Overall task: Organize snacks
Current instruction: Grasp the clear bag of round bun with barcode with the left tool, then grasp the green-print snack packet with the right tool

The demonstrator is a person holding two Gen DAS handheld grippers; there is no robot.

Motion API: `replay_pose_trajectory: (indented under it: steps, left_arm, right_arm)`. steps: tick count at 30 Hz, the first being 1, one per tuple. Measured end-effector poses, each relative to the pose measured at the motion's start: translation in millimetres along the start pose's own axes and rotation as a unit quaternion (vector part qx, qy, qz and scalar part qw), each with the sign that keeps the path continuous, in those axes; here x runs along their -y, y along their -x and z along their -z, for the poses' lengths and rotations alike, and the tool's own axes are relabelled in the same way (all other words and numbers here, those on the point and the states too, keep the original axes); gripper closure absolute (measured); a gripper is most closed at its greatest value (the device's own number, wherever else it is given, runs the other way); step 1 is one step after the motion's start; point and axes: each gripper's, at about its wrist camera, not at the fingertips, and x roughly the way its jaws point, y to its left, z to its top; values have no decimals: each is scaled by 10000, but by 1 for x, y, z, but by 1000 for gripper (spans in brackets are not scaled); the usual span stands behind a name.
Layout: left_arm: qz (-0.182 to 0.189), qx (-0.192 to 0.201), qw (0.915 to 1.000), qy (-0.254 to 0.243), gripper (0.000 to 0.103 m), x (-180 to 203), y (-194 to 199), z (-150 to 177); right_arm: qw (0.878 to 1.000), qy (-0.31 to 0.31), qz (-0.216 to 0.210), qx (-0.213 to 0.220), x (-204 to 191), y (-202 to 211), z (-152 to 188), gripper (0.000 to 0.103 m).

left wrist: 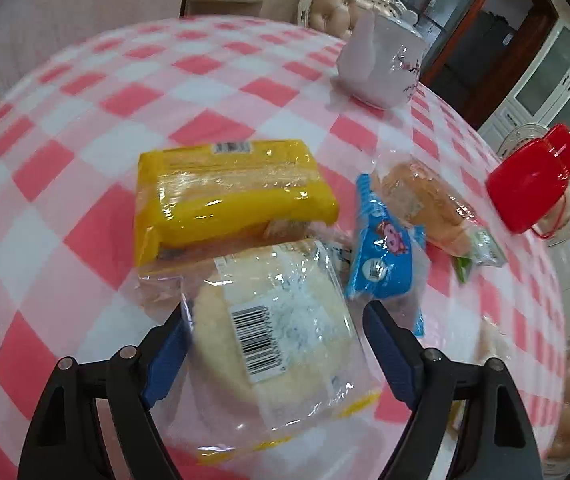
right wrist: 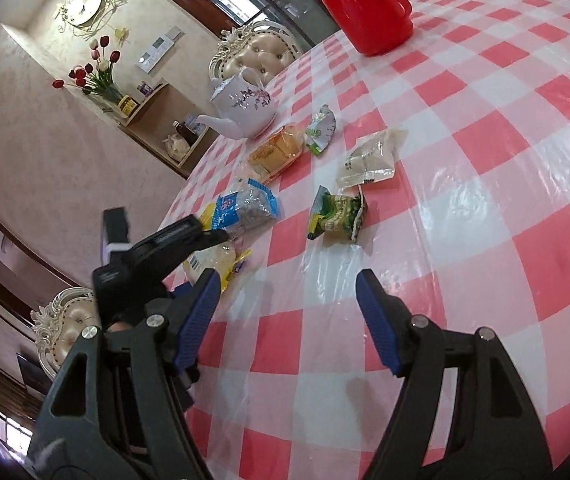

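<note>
Both tools agape, nothing gripped.

The left wrist view looks steeply down between its fingers (left wrist: 165, 356), close over the snack packs (left wrist: 285, 344) on the checked counter (left wrist: 85, 100). The right wrist view is rolled, looks at a shallower angle across the counter (right wrist: 485, 160), farther from the snacks (right wrist: 245, 208). Both share the teapot (left wrist: 381, 64) (right wrist: 245, 108), red jug (left wrist: 533, 180) (right wrist: 365, 12) and snack cluster.

Pink-checked table (right wrist: 485, 128) carries it all: clear bun packet (left wrist: 281, 344) between the left fingers, yellow pack (left wrist: 225, 192) beyond, green packet (right wrist: 337, 216) ahead of the right fingers, teapot (right wrist: 245, 108), red jug (right wrist: 365, 12) farther off.
</note>
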Motion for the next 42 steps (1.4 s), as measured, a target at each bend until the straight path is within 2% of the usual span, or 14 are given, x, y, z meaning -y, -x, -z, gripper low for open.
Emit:
replay_pose_trajectory:
  steps: [3, 4, 5, 7, 9, 13, 19, 23, 27, 30, 32, 39, 42]
  left_arm:
    - [-391, 181, 9960, -781, 19, 10, -7, 5]
    - [-406, 219, 9939, -999, 22, 9, -6, 8]
    - [-397, 273, 9925, -1120, 29, 4, -2, 11]
    - [-323, 332, 9908, -1268, 33, -5, 3, 14]
    - [-169, 306, 9910, -1294, 35, -14, 8, 15]
    - [184, 313, 9905, -1330, 36, -37, 25, 18]
    - [488, 292, 9918, -1143, 36, -62, 38, 20]
    - [585, 276, 9920, -1080, 36, -63, 38, 17]
    - [682, 327, 9909, -1113, 36, -63, 41, 15]
    - [811, 202, 9906, -1082, 36, -64, 36, 14]
    - [875, 87, 9904, -1069, 36, -64, 32, 15]
    - [976, 109, 9895, -1060, 36, -63, 38, 15]
    - [1014, 2, 9896, -1024, 36, -63, 35, 15]
  right_arm:
    - [10000, -46, 6, -41, 3, -1, 0, 29]
    - [10000, -51, 40, -40, 5, -1, 0, 29]
    - [9999, -46, 98, -29, 6, -1, 0, 29]
    - [9995, 50, 320, 14, 6, -1, 0, 29]
    - [9971, 312, 686, 54, 2, -4, 1, 29]
    - [9917, 658, 1104, -90, -4, -20, 6, 29]
    - [9852, 838, 1492, -113, -12, -37, 7, 28]
    - [9835, 785, 1629, -80, -28, -61, 4, 28]
    - [9708, 922, 2213, -70, -48, -94, 0, 28]
    - [9557, 1011, 2765, -18, -54, -112, -6, 29]
    - [9486, 1069, 2978, -63, -54, -120, -10, 31]
    - [9563, 633, 2855, 44, -38, -103, -17, 31]
    - [9547, 533, 2928, 73, -41, -107, -17, 26]
